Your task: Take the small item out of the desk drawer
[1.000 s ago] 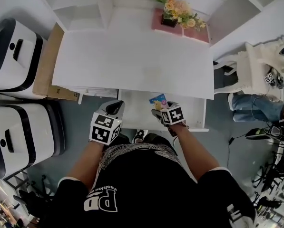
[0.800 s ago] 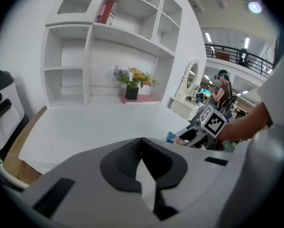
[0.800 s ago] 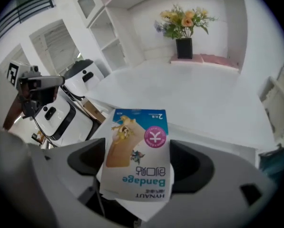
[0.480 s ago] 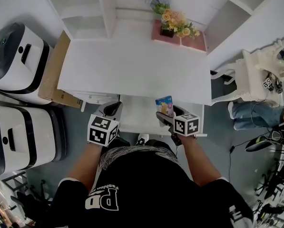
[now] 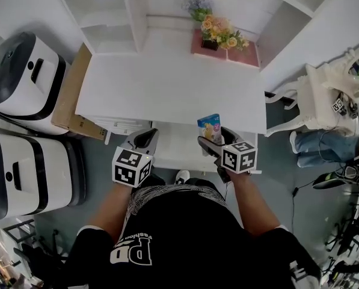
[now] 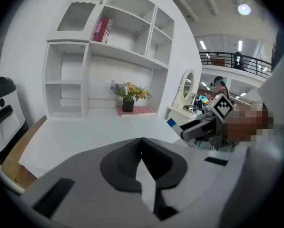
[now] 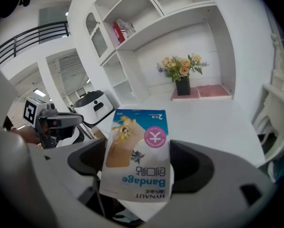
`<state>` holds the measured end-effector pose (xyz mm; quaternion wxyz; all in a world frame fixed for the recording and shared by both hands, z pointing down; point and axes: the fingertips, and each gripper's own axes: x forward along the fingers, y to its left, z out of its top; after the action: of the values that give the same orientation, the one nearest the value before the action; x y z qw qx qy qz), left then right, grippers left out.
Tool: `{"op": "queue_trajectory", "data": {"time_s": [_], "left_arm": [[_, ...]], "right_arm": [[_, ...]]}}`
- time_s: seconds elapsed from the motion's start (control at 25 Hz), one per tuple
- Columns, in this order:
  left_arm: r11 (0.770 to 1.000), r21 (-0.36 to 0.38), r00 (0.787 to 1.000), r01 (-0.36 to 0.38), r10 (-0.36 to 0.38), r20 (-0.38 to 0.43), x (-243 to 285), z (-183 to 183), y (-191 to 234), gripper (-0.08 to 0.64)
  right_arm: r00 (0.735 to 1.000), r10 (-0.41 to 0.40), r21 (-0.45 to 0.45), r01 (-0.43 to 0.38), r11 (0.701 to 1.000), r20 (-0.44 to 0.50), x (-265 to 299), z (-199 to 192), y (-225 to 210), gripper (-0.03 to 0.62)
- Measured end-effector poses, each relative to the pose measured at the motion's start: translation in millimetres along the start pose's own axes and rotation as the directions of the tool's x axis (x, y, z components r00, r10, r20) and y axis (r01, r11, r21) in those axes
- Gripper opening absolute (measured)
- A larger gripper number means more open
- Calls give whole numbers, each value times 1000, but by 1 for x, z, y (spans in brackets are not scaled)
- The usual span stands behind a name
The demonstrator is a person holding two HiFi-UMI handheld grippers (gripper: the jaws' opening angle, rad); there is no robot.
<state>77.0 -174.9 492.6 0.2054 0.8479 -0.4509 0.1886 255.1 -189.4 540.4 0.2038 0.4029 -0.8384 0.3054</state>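
Up past the front edge of the desk point(image 5: 167, 83) and clear of the open drawer point(image 5: 176, 144), my right gripper point(image 5: 215, 140) has risen since a second ago, its jaws pinching the bandage packet point(image 7: 137, 151) by its lower part. I judge the taking-out nearly done: the packet is out; setting it down remains, and the drawer stands open. My left gripper point(image 6: 142, 144) hangs near the drawer front, jaws pressed together on nothing.

A flat blue-and-white bandage packet point(image 7: 137, 151), its print upside down, stands upright, clamped between the right hand-held gripper's point(image 5: 214, 142) jaws above the pulled-out white drawer point(image 5: 174, 148).
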Motion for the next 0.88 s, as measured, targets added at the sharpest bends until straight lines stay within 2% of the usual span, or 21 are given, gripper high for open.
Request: {"op": "queue_trajectory", "data": {"time_s": [0.32,0.88], "left_arm": [[1000,6,1000,-6,6,-3,-2,2,13,14],[997,37,998,69,-69,-15,5,26,63,14]], "right_arm": [[1000,9,-1,-9,1000,20,12,18,10,423],[998,-52,75,50,996,32,57,44,24,423]]}}
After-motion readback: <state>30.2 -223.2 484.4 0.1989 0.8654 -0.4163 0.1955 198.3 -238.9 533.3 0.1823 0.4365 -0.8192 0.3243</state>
